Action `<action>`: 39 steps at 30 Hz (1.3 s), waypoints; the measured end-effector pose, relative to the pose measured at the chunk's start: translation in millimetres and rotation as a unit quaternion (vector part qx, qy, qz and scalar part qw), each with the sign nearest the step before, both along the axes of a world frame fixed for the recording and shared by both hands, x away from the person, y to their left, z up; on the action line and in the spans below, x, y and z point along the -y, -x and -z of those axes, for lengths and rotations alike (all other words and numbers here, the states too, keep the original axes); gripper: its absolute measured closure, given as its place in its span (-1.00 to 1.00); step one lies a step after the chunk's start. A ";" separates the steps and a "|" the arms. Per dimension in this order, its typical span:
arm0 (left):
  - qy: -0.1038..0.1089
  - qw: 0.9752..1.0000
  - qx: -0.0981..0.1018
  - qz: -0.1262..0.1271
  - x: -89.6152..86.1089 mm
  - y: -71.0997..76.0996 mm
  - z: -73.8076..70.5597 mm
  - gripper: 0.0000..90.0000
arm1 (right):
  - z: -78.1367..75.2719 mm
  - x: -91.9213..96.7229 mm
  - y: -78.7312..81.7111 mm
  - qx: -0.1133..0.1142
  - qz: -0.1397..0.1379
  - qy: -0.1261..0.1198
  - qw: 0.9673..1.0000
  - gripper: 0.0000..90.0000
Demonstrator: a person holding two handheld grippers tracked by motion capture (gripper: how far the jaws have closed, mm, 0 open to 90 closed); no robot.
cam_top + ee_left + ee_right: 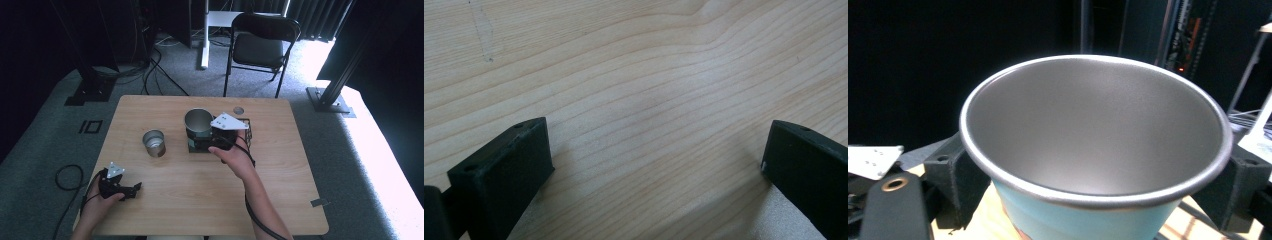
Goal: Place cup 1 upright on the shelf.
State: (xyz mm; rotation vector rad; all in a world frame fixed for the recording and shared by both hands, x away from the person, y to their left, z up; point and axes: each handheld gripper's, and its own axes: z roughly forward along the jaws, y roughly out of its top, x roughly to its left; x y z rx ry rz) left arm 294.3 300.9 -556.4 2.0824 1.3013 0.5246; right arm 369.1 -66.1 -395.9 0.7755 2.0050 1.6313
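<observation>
The right gripper [204, 142] held the cup [198, 121] near the table [280, 200] centre, jaws closed on its sides below the rim. A tin [154, 143] stood just left. The left gripper [131, 190] rested near the front-left edge, jaws wide.

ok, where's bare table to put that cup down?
Bare wood runs along the table's right side and across the near middle between the left gripper and the right forearm. The far left corner is bare too. Crowded: centre, where the small tin, black rack and held cup cluster.
</observation>
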 end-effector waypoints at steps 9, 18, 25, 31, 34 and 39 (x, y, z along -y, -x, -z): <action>0.000 1.000 0.000 0.000 0.0 0.0 0.0 -0.99 | -7.6 20.5 -12.1 0.011 0.058 0.006 0.998 -0.70; 0.000 1.000 0.000 0.000 0.0 0.0 0.0 -0.99 | -3.1 42.4 -24.7 0.008 0.122 0.005 0.993 -0.70; 0.000 1.000 0.000 0.000 0.0 0.0 -0.1 -0.99 | 9.5 57.4 -36.8 0.008 0.170 0.007 0.985 -0.70; 0.000 1.000 0.000 0.000 0.0 0.0 -0.1 -0.99 | 31.8 73.2 -54.5 -0.007 0.211 0.017 0.977 -0.70; 0.000 1.000 0.000 0.000 0.0 0.0 0.0 -0.99 | 40.6 77.2 -60.7 -0.013 0.228 0.026 0.973 -0.70; 0.000 1.000 0.000 0.000 0.0 0.0 -0.1 -0.99 | 54.1 82.8 -67.5 -0.027 0.242 0.025 0.970 -0.70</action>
